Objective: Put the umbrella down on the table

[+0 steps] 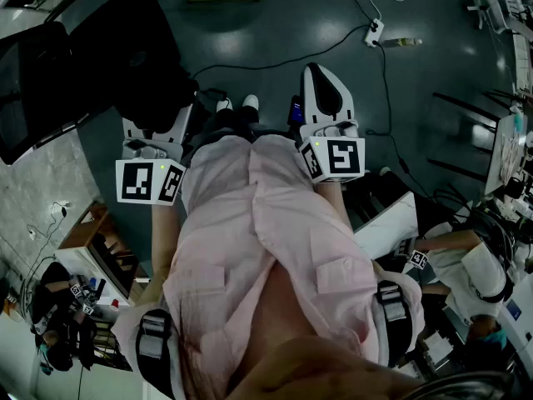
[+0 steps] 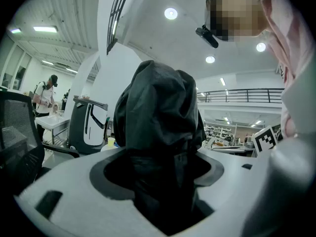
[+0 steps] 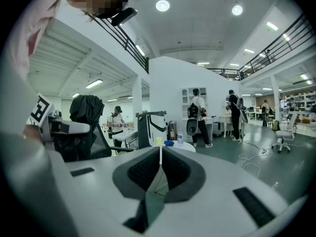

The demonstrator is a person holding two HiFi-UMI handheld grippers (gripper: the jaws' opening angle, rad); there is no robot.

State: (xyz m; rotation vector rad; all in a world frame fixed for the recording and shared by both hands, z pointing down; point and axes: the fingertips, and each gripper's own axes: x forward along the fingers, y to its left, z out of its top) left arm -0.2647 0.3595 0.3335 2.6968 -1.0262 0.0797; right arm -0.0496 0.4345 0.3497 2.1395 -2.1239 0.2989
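A: Place type?
B: Big open-plan lab/office hall. Mezzanine railing (image 3: 291, 36), ceiling spotlights (image 3: 162, 5), office chair (image 3: 282, 141), power strip (image 1: 374, 32) on grey floor (image 1: 275, 15), people (image 3: 198, 115) standing around.

pale pink shirt (image 1: 250, 223) with two flapped chest pockets (image 1: 346, 275); black shoulder straps (image 1: 155, 346) with grey buckles; white shoes (image 1: 250, 102). both tools — left gripper (image 2: 162, 180), right gripper (image 3: 160, 174) — have smooth white shells, dark grey ribbed pads (image 3: 143, 174) and a cube (image 1: 150, 182) of black-and-white square markers with a small green light.
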